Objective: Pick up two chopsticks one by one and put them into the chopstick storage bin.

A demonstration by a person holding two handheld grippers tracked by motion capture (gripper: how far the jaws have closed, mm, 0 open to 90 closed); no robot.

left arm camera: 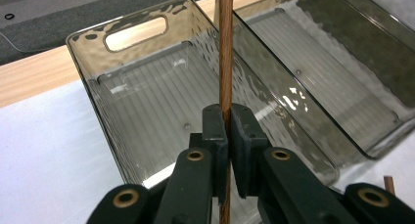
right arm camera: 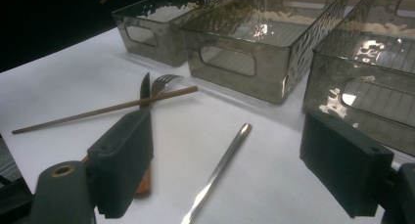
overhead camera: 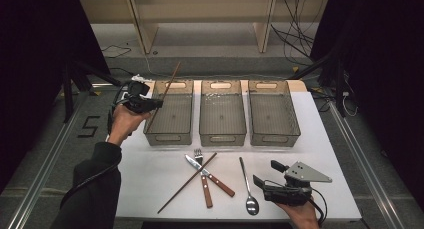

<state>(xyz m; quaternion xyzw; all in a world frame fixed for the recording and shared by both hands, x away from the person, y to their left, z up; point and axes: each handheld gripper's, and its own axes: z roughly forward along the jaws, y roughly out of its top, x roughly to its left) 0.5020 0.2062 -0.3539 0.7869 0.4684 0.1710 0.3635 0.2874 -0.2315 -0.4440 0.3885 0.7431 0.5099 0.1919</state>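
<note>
My left gripper (overhead camera: 156, 103) is shut on a brown wooden chopstick (overhead camera: 167, 89) and holds it slanted over the left clear bin (overhead camera: 170, 135). In the left gripper view the chopstick (left arm camera: 225, 48) runs upright between the closed pads (left arm camera: 214, 131) above that bin (left arm camera: 142, 106). A second chopstick (overhead camera: 187, 182) lies on the white table, crossing a fork (overhead camera: 199, 156) and a knife (overhead camera: 210, 175) with wooden handles. A metal spoon (overhead camera: 248, 186) lies to their right. My right gripper (overhead camera: 265, 173) rests open near the table's front edge, right of the spoon (right arm camera: 218, 170), with nothing between its jaws.
Three clear smoky bins stand in a row at the back of the white table (overhead camera: 150, 179): left, middle (overhead camera: 222, 134) and right (overhead camera: 275, 136). Wooden shelving and cables sit beyond the table. Metal rails run along both sides on the floor.
</note>
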